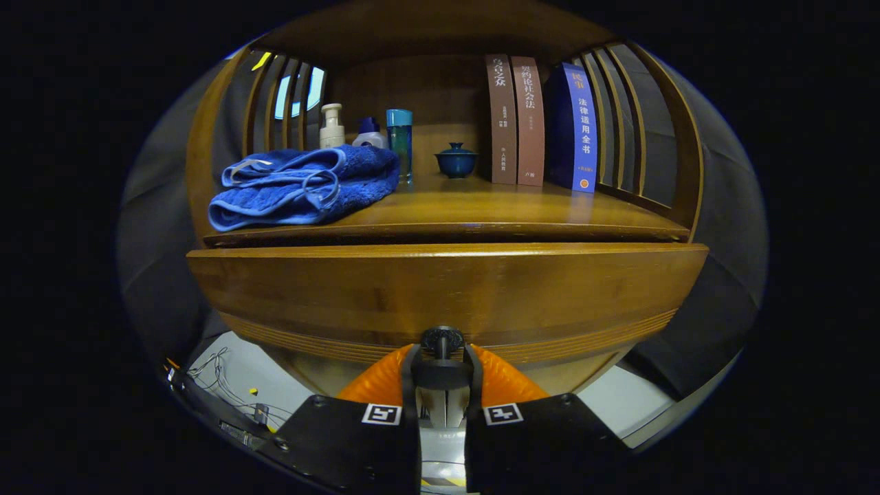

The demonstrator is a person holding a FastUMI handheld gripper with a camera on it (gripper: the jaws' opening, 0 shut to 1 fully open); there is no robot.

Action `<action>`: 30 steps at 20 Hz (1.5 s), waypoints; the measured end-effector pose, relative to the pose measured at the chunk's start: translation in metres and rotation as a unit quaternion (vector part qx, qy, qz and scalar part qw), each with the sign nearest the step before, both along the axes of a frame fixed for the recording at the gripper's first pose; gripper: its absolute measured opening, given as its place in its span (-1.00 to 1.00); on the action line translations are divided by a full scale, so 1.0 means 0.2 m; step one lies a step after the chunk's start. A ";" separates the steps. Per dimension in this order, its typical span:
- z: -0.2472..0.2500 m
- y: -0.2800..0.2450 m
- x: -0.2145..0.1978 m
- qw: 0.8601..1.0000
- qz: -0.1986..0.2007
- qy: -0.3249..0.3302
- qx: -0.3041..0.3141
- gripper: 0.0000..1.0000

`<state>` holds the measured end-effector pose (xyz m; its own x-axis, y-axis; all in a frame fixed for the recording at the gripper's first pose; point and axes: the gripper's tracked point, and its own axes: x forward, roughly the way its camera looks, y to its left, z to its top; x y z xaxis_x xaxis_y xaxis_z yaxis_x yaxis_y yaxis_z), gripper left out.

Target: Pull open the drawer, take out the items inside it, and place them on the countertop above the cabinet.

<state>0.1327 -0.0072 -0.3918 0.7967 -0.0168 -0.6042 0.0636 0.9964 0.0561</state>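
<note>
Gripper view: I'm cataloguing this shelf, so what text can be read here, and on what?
"乌合之众": spine of the left brown book.
"法律适用全书": spine of the blue book.
Right brown book: title too blurred to be sure of.
Small print low on the spines: too small to read.
Pump bottle, teal bottle: nothing readable.
Gripper, shut on the drawer knob: coded squares, no words.

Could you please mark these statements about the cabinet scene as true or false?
1. The gripper is closed on the drawer knob. True.
2. The blue towel lies inside the drawer. False: it lies on the countertop.
3. Three books stand upright on the countertop. True.
4. The small lidded bowl sits on the towel. False: it stands on the wood, beside the books.
</note>
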 end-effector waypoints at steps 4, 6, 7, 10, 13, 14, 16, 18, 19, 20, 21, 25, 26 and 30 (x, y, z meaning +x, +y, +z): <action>0.04 0.01 -0.18 1.000 0.003 0.007 -0.003 -0.43; 0.05 0.01 -0.26 1.000 0.004 0.011 -0.002 -0.43; 0.06 0.01 -0.29 1.000 0.004 0.014 -0.001 -0.43; 0.09 0.01 -0.40 1.000 0.005 0.023 0.000 -0.43; 0.11 0.02 -0.51 1.000 0.007 0.028 0.004 -0.43; 0.11 0.03 -0.55 0.999 0.008 0.030 0.004 -0.43; 0.13 0.03 -0.62 0.999 0.010 0.035 0.003 -0.42; 0.14 0.03 -0.68 0.999 0.012 0.038 0.002 -0.43; 0.15 0.04 -0.72 0.999 0.012 0.041 0.003 -0.42; 0.15 0.04 -0.75 0.999 0.012 0.044 0.006 -0.43; 0.14 0.04 -0.78 0.999 0.012 0.049 0.008 -0.43; 0.11 0.04 -0.94 0.997 0.013 0.076 0.014 -0.43; 0.12 0.05 -0.96 0.997 0.012 0.072 0.017 -0.43; 0.10 0.04 -0.99 0.997 0.015 0.073 0.014 -0.43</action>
<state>-0.0643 0.0014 -0.3709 0.7001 0.0239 -0.7137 0.0428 0.9962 0.0753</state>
